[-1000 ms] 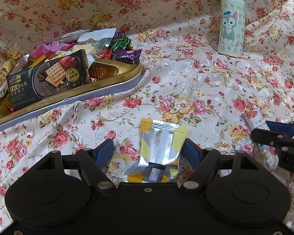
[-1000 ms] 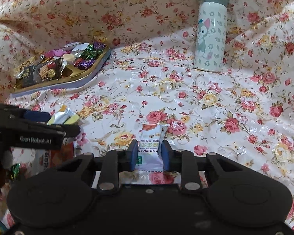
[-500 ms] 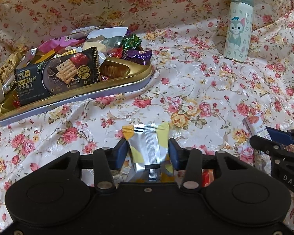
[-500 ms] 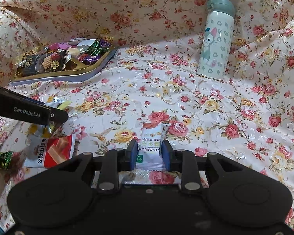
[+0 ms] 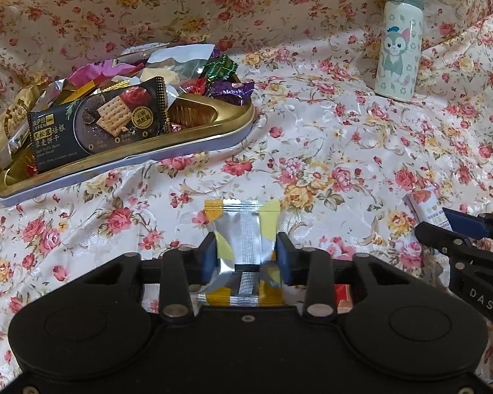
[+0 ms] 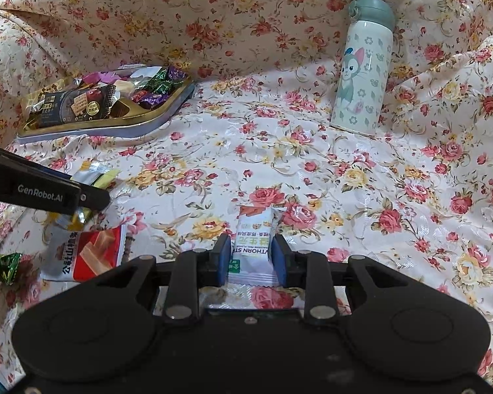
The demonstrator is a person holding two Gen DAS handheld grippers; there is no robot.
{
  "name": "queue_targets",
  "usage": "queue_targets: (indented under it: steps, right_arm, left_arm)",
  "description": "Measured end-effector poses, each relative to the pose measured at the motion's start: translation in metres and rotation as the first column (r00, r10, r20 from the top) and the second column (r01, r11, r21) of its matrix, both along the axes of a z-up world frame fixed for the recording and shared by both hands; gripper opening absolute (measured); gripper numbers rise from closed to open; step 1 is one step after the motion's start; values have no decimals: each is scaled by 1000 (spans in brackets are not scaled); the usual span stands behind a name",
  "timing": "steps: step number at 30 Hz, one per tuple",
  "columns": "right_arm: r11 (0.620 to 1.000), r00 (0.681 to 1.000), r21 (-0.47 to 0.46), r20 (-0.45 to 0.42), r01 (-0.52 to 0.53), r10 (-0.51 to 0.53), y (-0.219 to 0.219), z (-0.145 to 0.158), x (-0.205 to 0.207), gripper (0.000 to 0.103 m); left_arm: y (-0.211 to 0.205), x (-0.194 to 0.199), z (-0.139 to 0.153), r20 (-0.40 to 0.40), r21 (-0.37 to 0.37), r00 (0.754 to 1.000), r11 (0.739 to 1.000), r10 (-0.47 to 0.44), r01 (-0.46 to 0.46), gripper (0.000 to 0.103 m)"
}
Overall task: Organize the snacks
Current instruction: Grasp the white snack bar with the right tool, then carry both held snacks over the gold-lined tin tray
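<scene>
Tin (image 5: pixel 167 159) sitting at 10 o'clock on the floral cloth (image 5: pixel 328 138), holding a cracker pack (image 5: pixel 98 123) and wrapped candies (image 5: pixel 228 89). Left tongs (image 5: pixel 246 256) closing on a silver-yellow packet (image 5: pixel 243 229), pads touching it. Right tongs (image 6: pixel 251 256) nearly closed, gripping a white packet (image 6: pixel 254 243). Bottle (image 6: pixel 363 65) standing at 1 o'clock.

Floral cloth (image 6: pixel 312 164) carries gold tray (image 6: pixel 121 126) of snacks, cat-print bottle (image 6: pixel 361 75) upright, red wafer packet (image 6: pixel 88 256), green candy (image 6: pixel 3 267) beside it.
</scene>
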State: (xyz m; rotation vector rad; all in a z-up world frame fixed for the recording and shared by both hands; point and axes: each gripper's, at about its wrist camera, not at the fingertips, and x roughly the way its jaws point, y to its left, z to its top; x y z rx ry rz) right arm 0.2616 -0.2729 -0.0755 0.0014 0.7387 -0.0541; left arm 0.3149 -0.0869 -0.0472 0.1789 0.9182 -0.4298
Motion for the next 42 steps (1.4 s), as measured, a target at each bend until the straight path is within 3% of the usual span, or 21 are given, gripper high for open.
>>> queue_targets:
  steps: [8,21,31,42]
  right_arm:
    - [999,1000,40,-17,7,-6,-4,5,1,23]
    - [991,1000,129,4,30,-31,-7,33,-31,22]
    - [986,996,159,91,-42,27,12,77,-97,22]
    - [969,990,226,122,-102,75,35,100,-183,22]
  left_arm:
    - [12,-7,8,-28,-15,998,998,52,-53,43]
    - [45,-53,55,-8,-68,994,991,112,-112,43]
    - [63,-119,80,3,-92,992,988,127,-126,43]
    - [72,-182,76,-54,-113,991,985,126,-132,43]
